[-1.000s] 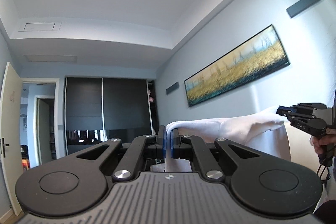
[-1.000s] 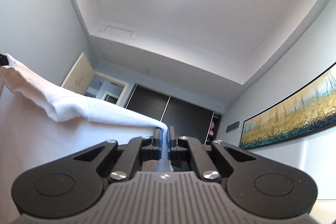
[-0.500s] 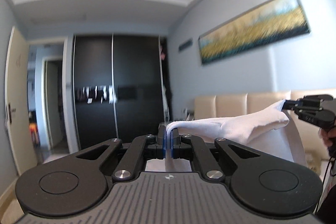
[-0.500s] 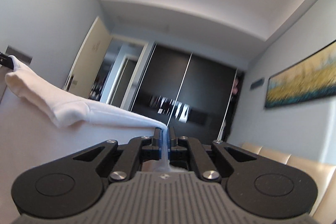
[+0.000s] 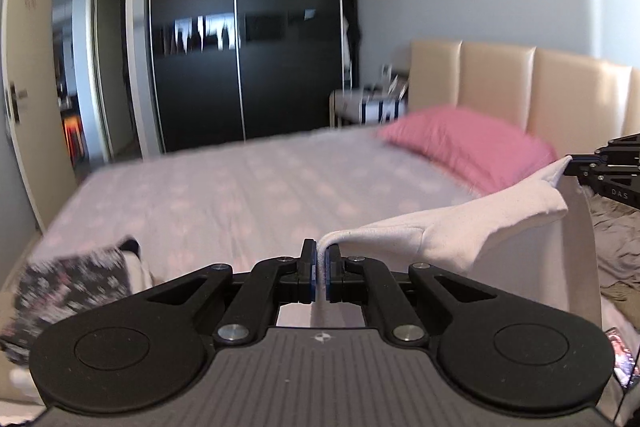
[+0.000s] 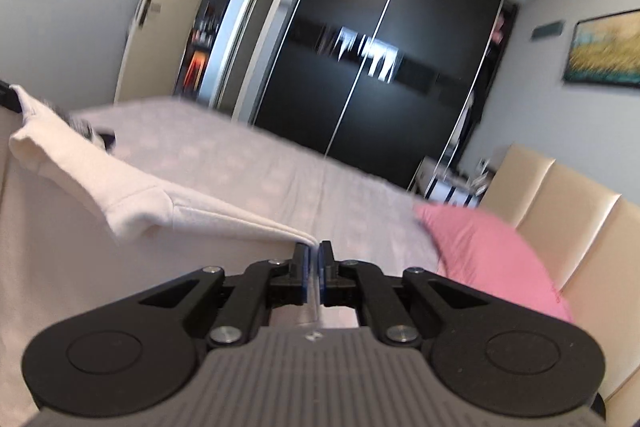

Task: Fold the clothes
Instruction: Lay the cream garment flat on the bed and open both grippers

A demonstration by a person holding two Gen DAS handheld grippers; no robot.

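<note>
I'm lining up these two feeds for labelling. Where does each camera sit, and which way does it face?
Left wrist: sits behind the left tool, facing across the bed toward the dark wardrobe; the right tool shows at the right edge.
Right wrist: sits behind the right tool, tilted, facing the same wardrobe; the left tool barely shows at the left edge.
Shared: white garment clamped by both, pink pillow, bed, wardrobe, headboard.

Both views tipped down from ceiling to bed (image 5: 240, 195), pink pillow (image 5: 460, 143) newly visible at 2 o'clock, white garment (image 5: 460, 231) lowered toward mattress
</note>
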